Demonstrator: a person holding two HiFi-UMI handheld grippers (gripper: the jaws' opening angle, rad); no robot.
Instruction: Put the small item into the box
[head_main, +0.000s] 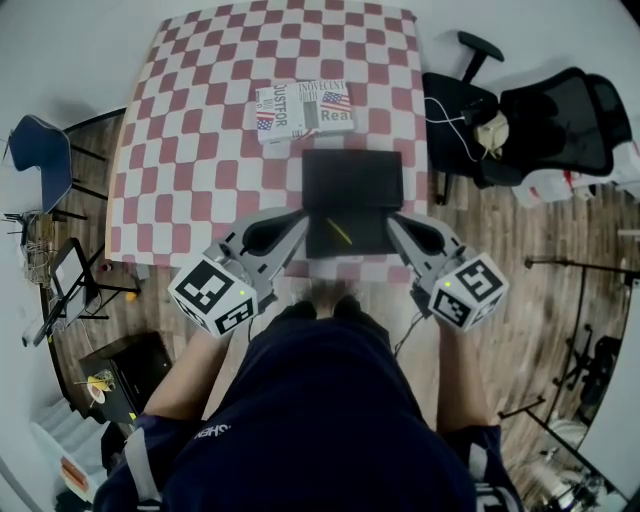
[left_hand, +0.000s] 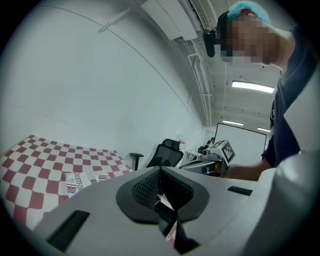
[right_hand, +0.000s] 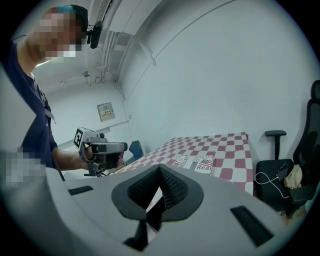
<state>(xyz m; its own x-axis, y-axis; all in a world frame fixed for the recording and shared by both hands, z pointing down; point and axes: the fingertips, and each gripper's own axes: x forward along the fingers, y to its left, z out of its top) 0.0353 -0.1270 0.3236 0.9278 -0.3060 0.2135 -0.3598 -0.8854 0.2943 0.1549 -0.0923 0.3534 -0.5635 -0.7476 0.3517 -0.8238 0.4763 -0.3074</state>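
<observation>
Clenched left tongs (left_hand: 160, 186), dark ribbed pads pressed together along one seam, nothing gripped between them. Clenched right tongs (right_hand: 159, 186) likewise, pads shut on nothing.

From the head view, both grey tongs low over the near edge of the counter (head_main: 180, 150), tips angled inward towards each other, marker cubes (head_main: 213, 293) at their rear ends. Between the two tips, a black box (head_main: 352, 180), open, sitting at the counter's near edge. Left tip just beside the box's left side, right tip just beside its right side; contact impossible to judge.

Inside the near part of the box, a thin yellow item (head_main: 340, 232), lying slantwise, apart from both tongs.

Red-and-white checked cloth across the whole counter. Beyond the box, towards the far side, a newsprint-patterned packet (head_main: 303, 108) with small American flags, flat on the cloth, near the box but not touching it.

Below the tongs, a person (head_main: 320, 420) in a dark blue top, seen from above, one bare forearm behind each cube. In each gripper view, the opposite tongs held out in the person's hand, with the checked counter beyond.

Right of the counter, a black office chair (head_main: 560, 120). Left of the counter, a blue chair (head_main: 45, 155). Wooden floor (head_main: 500, 230) on both sides, and a plain white wall behind the counter in both gripper views.
</observation>
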